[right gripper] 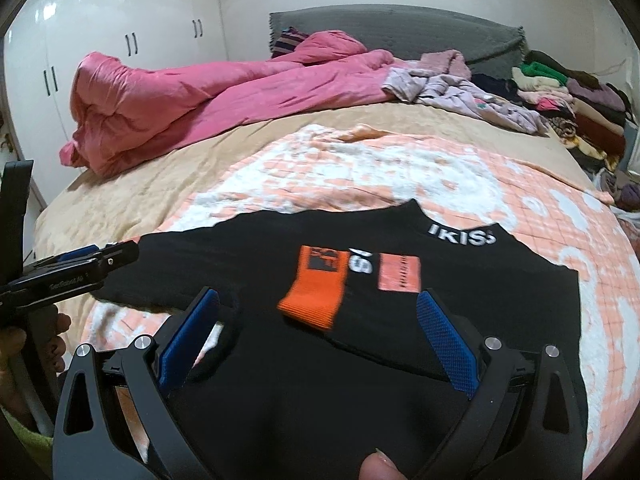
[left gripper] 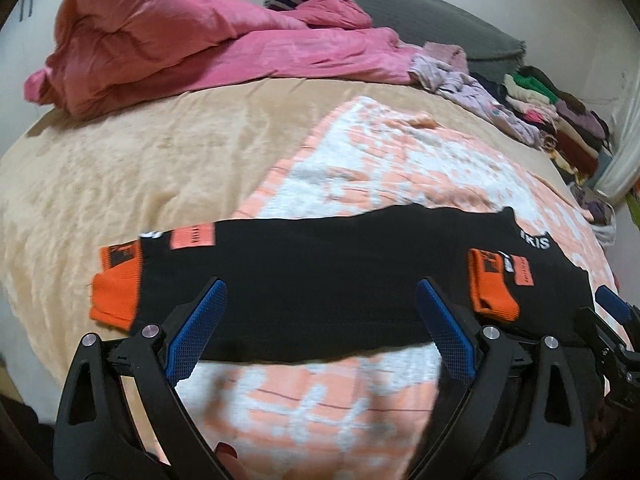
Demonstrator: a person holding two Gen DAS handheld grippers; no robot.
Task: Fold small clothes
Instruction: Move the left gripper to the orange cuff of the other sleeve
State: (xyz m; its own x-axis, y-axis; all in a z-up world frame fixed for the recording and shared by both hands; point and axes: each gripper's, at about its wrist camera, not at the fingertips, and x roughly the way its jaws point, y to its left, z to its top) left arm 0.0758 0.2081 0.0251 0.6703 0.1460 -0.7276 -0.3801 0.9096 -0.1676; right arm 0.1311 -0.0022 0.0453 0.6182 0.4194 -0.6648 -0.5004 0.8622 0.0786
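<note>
A black garment (left gripper: 320,272) with orange cuffs (left gripper: 116,296) and white lettering lies flat on a peach-and-white blanket (left gripper: 360,160) on the bed. My left gripper (left gripper: 320,282) is open, its blue pads (left gripper: 200,320) straddling the garment's near edge, with nothing pinched. In the right wrist view the same garment (right gripper: 500,300) shows one sleeve folded inward, its orange cuff (right gripper: 316,296) lying on the black body beside a pink patch (right gripper: 400,272). My right gripper (right gripper: 316,294) is open above the cloth. A thumb (right gripper: 380,466) shows at the bottom edge.
A crumpled pink duvet (left gripper: 160,48) fills the far left of the bed. Lilac clothes (left gripper: 472,88) and a stack of folded clothes (left gripper: 560,120) sit at the far right. A grey headboard cover (right gripper: 400,28) and a white wardrobe (right gripper: 120,40) stand behind. A beige sheet (left gripper: 100,180) covers the left.
</note>
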